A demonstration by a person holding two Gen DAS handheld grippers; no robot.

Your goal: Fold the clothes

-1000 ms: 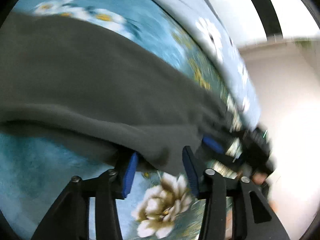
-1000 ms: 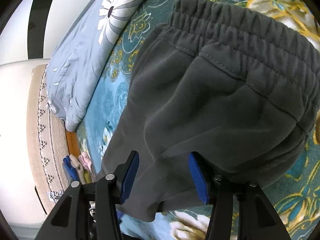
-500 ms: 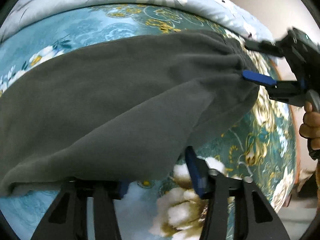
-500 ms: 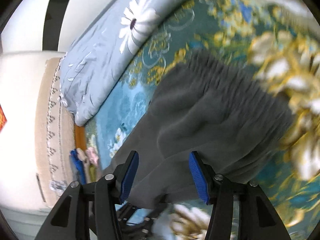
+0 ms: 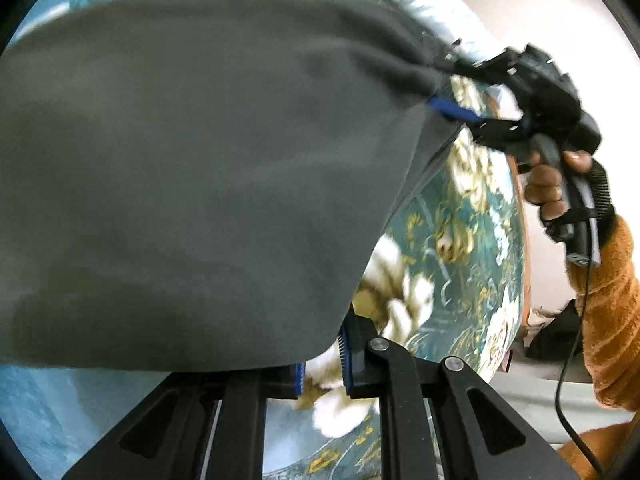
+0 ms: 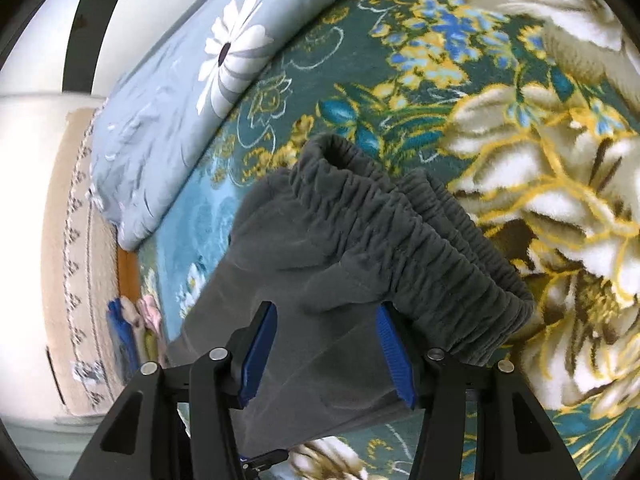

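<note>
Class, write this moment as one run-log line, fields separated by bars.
task: fold clothes | item: grey trousers on floral blanket | left gripper: closing on hem | right gripper: around waistband end | fold: not done

The left gripper (image 5: 322, 360) points steeply down, its jaws closing — blue pads only a narrow slit apart, the left one half hidden under cloth. The right gripper (image 6: 326, 354) is angled down too, its blue-padded jaws standing about half apart with grey fabric bunched between them. Seen from the left side, the right hand (image 5: 558, 184) wraps the black handle, thumb on top — an orange sleeve (image 5: 612, 320) runs back from the wrist.
</note>
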